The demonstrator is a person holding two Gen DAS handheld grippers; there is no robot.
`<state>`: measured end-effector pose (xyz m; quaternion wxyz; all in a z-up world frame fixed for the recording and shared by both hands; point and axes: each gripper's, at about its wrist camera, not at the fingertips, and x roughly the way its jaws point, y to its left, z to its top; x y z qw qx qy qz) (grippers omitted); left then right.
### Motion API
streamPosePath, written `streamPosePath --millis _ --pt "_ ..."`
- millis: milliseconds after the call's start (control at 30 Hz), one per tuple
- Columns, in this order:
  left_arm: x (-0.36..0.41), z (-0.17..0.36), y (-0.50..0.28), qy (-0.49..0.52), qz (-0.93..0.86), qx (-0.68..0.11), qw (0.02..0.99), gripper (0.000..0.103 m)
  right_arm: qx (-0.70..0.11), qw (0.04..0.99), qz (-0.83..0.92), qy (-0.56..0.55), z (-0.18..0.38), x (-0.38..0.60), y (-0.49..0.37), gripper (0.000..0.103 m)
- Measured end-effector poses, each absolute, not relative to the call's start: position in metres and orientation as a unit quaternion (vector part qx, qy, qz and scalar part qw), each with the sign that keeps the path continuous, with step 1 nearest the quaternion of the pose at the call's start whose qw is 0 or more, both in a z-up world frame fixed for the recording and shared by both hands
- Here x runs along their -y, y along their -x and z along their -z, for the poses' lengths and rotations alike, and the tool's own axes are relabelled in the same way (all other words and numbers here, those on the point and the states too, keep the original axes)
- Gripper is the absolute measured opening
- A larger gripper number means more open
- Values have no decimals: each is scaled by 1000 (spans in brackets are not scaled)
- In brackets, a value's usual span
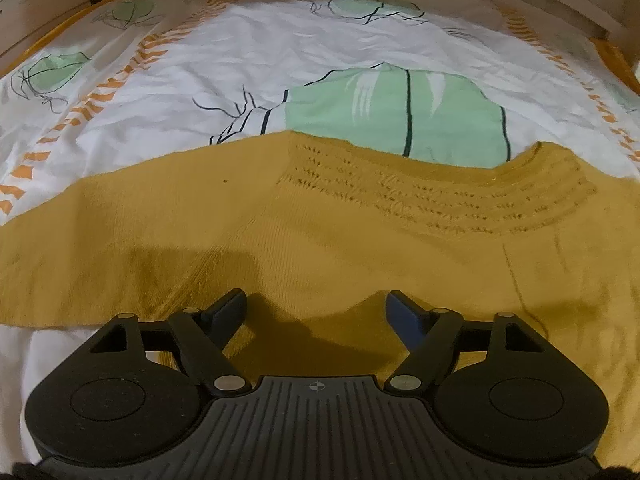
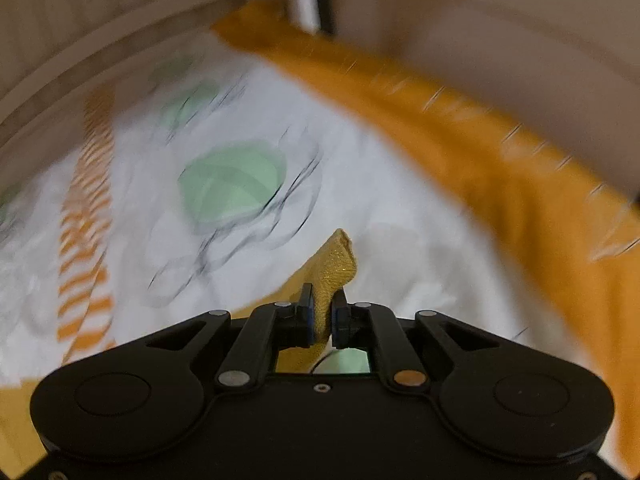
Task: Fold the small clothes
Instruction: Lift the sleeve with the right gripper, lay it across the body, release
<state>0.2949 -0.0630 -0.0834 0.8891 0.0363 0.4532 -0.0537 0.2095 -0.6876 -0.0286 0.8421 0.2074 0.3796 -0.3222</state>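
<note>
Mustard knit, the small sweater (image 1: 320,232) lies spread flat on the white printed bedsheet (image 1: 240,60) from nine to three o'clock, the left gripper (image 1: 316,312) hovering released over it, while the right gripper (image 2: 322,312) pinches a raised fold of it at twelve o'clock.

No readable text, labels, brands or numbers anywhere

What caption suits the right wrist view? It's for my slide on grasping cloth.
Right gripper shut on a fold of the mustard sweater, above the patterned bedsheet.
</note>
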Motion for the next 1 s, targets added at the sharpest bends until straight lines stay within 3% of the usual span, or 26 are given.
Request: streamPosePath --millis 233,567,767,1000 --pt "64 61 -294 -34 66 -434 898 75 -345 871 303 -176 -39 657 -225 13" --pt "29 23 -295 -10 74 -428 901 75 -304 929 134 -165 -108 495 -266 13" --pt "-2 6 -295 6 75 -428 901 75 -310 936 15 -169 -106 373 -293 13" --pt "-38 -7 -300 26 32 -412 910 75 -333 922 -86 -180 -65 251 -307 13"
